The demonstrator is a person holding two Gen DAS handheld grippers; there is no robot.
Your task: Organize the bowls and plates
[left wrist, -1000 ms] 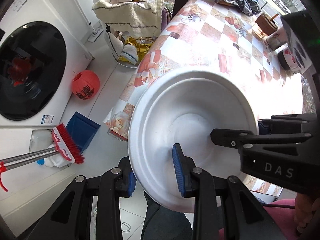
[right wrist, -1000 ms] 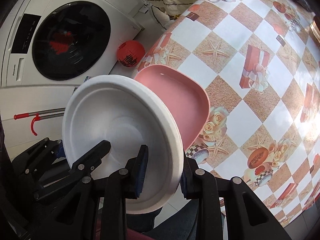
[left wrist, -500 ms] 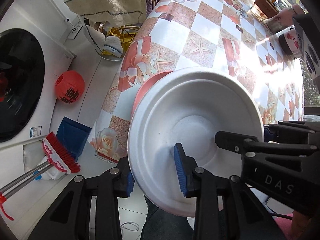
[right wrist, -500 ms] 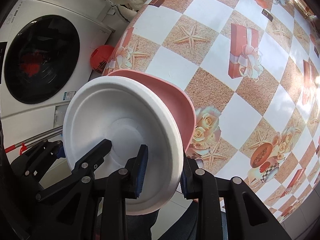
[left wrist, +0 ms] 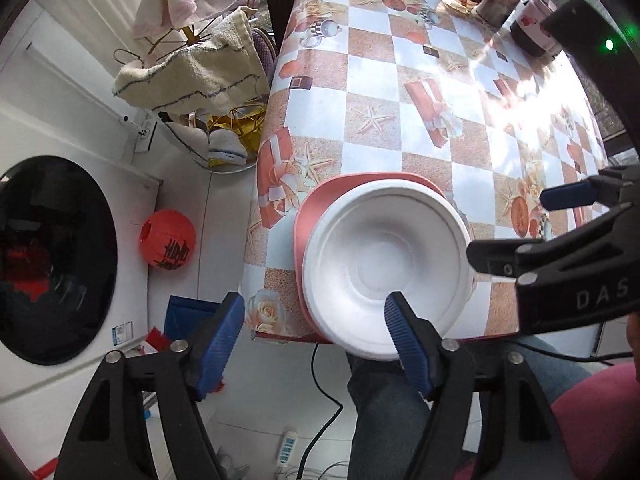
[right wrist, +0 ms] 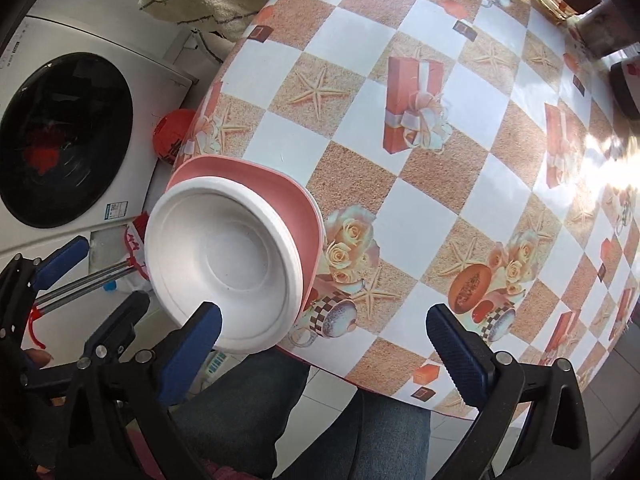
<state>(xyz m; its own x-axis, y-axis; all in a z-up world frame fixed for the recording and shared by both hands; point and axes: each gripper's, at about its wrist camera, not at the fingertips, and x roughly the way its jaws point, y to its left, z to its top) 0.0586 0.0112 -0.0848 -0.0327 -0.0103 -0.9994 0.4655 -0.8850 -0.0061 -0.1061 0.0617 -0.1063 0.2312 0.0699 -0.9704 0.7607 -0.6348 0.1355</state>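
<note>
The left gripper (left wrist: 314, 332) is spread wide, and the right gripper (right wrist: 326, 330) is spread too, neither holding anything. Just ahead of both, the white bowl (left wrist: 384, 268) sits in the pink plate (left wrist: 316, 208) at the surface's (right wrist: 420, 216) near edge.

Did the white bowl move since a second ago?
Yes. The white bowl went from tilted up, gripped over the table edge, down onto the pink plate on the table. Both jaws are now open.

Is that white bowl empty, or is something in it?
Empty: the white bowl shows only its bare inside, sitting on the pink plate.
</note>
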